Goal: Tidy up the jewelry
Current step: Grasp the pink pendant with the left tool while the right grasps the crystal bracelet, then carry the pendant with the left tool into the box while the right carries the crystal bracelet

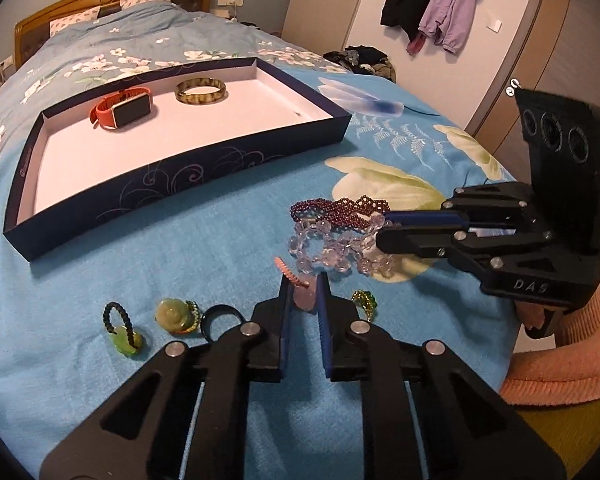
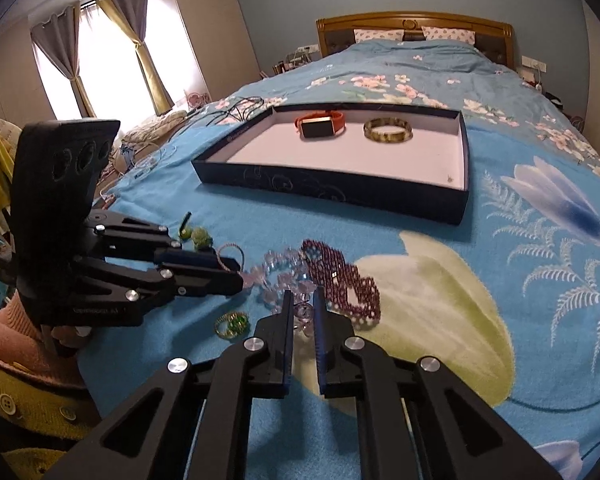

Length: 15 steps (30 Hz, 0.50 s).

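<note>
- While your left gripper (image 1: pixel 304 286) pinches the pink coil band (image 1: pixel 296 280), expect it light and springy.
- Your right gripper (image 2: pixel 302 304) clasps limp, slippery crystal beads (image 2: pixel 284 276).

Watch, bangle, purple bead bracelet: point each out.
watch (image 2: pixel 315 127), right wrist view, on its dark screen.
bangle (image 1: pixel 200 97), left wrist view, on its near rim.
purple bead bracelet (image 2: pixel 342 280), right wrist view, on its beaded band.

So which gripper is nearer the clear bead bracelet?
Right. The right gripper has its fingers around the clear bead bracelet; the left gripper sits beside it, at a pink corded pendant.
</note>
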Each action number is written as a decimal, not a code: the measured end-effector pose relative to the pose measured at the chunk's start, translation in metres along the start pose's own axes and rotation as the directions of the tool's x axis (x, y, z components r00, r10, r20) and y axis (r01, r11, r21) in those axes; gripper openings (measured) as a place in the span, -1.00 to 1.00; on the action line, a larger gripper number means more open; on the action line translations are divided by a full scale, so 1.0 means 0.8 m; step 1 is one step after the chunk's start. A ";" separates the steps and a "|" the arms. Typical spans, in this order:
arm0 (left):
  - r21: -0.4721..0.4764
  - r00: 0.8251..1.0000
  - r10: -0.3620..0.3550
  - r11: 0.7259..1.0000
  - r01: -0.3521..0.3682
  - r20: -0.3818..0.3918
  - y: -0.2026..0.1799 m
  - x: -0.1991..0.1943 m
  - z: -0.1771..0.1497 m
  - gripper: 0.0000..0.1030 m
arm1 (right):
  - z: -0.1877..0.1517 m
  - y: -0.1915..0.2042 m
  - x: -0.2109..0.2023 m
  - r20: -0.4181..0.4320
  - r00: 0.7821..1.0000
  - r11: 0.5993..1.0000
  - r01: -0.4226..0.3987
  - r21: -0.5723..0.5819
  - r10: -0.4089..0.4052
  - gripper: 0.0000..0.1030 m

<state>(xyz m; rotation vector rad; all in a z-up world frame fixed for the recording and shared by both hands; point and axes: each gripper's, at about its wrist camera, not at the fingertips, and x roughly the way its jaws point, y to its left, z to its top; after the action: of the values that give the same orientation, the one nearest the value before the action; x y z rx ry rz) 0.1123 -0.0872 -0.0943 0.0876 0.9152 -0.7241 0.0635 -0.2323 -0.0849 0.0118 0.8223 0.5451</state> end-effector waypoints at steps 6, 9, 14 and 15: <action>0.015 0.999 0.007 1.000 -0.008 0.036 -0.001 -0.015 0.003 -0.77 | 0.022 0.007 -0.016 0.066 0.998 1.000 0.008 -0.021 -0.007 -0.85; 0.018 0.998 0.015 1.000 -0.016 0.066 0.002 -0.028 0.008 -0.77 | 0.034 0.011 -0.022 0.096 0.995 0.999 0.007 -0.032 -0.004 -0.85; 0.026 0.994 0.041 0.999 -0.044 0.106 0.006 -0.047 0.016 -0.77 | 0.049 0.014 -0.031 0.129 0.992 0.999 0.012 -0.045 -0.006 -0.85; 0.031 0.992 0.049 0.998 -0.053 0.114 0.007 -0.050 0.018 -0.77 | 0.054 0.014 -0.032 0.136 0.991 0.999 0.014 -0.044 -0.008 -0.85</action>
<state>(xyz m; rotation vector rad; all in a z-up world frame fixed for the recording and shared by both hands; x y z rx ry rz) 0.1102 -0.0666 -0.0567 0.0987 0.7902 -0.6901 0.0743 -0.2263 -0.0352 0.0026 0.6768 0.5463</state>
